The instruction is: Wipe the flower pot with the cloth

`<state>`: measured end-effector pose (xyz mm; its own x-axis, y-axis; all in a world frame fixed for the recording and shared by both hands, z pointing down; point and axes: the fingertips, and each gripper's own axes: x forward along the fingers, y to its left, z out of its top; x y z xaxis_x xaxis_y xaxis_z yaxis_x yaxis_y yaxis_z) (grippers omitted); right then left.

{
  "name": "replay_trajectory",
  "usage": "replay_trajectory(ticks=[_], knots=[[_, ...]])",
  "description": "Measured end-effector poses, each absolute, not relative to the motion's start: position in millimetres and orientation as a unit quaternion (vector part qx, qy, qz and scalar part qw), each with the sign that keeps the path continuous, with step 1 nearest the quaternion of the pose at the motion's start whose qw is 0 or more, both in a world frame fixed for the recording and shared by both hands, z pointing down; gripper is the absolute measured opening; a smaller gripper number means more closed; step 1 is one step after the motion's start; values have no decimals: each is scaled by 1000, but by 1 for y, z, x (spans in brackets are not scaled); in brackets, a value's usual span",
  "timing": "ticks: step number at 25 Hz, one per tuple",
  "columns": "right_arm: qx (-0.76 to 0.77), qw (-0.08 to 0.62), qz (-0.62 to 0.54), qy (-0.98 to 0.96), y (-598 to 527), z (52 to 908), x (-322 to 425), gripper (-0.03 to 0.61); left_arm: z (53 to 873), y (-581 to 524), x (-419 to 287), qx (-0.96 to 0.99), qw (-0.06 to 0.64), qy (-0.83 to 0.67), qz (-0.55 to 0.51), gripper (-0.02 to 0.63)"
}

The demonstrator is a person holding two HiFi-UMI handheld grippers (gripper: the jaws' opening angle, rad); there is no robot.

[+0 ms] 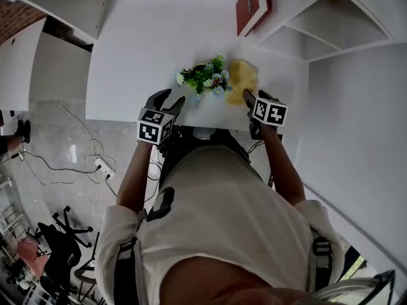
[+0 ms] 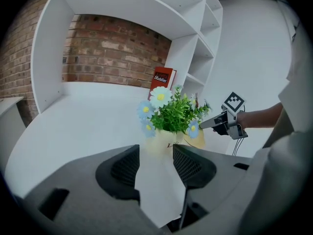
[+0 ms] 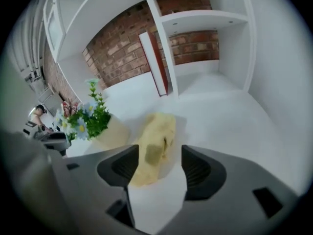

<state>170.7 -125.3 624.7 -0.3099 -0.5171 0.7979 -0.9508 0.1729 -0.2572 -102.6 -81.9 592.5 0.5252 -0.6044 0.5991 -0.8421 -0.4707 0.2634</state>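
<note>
A small cream flower pot [image 1: 205, 93] with green leaves and blue and white flowers stands near the front edge of the white table [image 1: 146, 49]. Just to its right lies a crumpled yellow cloth [image 1: 243, 78]. My left gripper [image 1: 170, 101] hovers short of the pot, open, with nothing between its jaws; in the left gripper view the pot [image 2: 166, 137] is straight ahead. My right gripper [image 1: 249, 98] stands open over the near end of the cloth [image 3: 155, 141], which rests on the table between the spread jaws without being pinched. The pot [image 3: 113, 133] is left of the cloth there.
A red book [image 1: 252, 5] leans upright against a white shelf unit [image 1: 318, 24] at the back right of the table. A brick wall [image 2: 112, 58] backs the table. Cables and a black chair lie on the floor at the left.
</note>
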Motion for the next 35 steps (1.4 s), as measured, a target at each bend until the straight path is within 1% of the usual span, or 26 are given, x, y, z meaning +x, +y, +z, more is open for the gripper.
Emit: replay_trajectory(ticks=[1, 2, 3, 4, 5, 6, 8, 10, 12, 15, 17, 20, 24, 29, 35], knots=[[520, 269, 383, -714, -125, 615, 171, 279, 591, -80, -106, 829, 272, -437, 217, 216], [520, 254, 385, -719, -124, 604, 167, 264, 589, -79, -110, 829, 271, -438, 216, 216], [512, 237, 390, -727, -121, 593, 159, 223, 587, -77, -114, 830, 268, -438, 216, 215], [497, 221, 400, -738, -117, 582, 148, 132, 585, -76, -118, 832, 266, -436, 216, 207], [477, 206, 410, -750, -112, 572, 135, 23, 582, -74, -121, 836, 261, -430, 218, 194], [453, 194, 421, -761, -106, 561, 121, 11, 579, -72, -122, 842, 253, -420, 223, 174], [404, 182, 443, -780, -89, 547, 93, 11, 574, -66, -125, 855, 224, -397, 247, 125], [357, 176, 460, -794, -66, 539, 62, 11, 572, -56, -135, 859, 188, -376, 290, 115], [305, 168, 471, -811, -42, 531, 29, 11, 571, -41, -141, 867, 169, -346, 318, 41], [240, 175, 453, -841, -15, 520, -10, 11, 562, -21, -131, 890, 190, -301, 286, 34], [221, 187, 432, -854, -4, 515, -21, 11, 553, -13, -119, 900, 217, -289, 243, 32], [189, 185, 414, -871, 15, 509, -34, 11, 540, -11, -101, 903, 252, -291, 191, 26], [169, 182, 394, -885, 23, 504, -41, 11, 521, -8, -78, 906, 244, -300, 171, 21], [167, 147, 386, -896, 23, 492, -22, 11, 502, 21, -40, 909, 258, -299, 132, 21], [174, 98, 368, -908, 29, 470, 28, 11, 467, 44, 15, 911, 293, -288, 41, 21]])
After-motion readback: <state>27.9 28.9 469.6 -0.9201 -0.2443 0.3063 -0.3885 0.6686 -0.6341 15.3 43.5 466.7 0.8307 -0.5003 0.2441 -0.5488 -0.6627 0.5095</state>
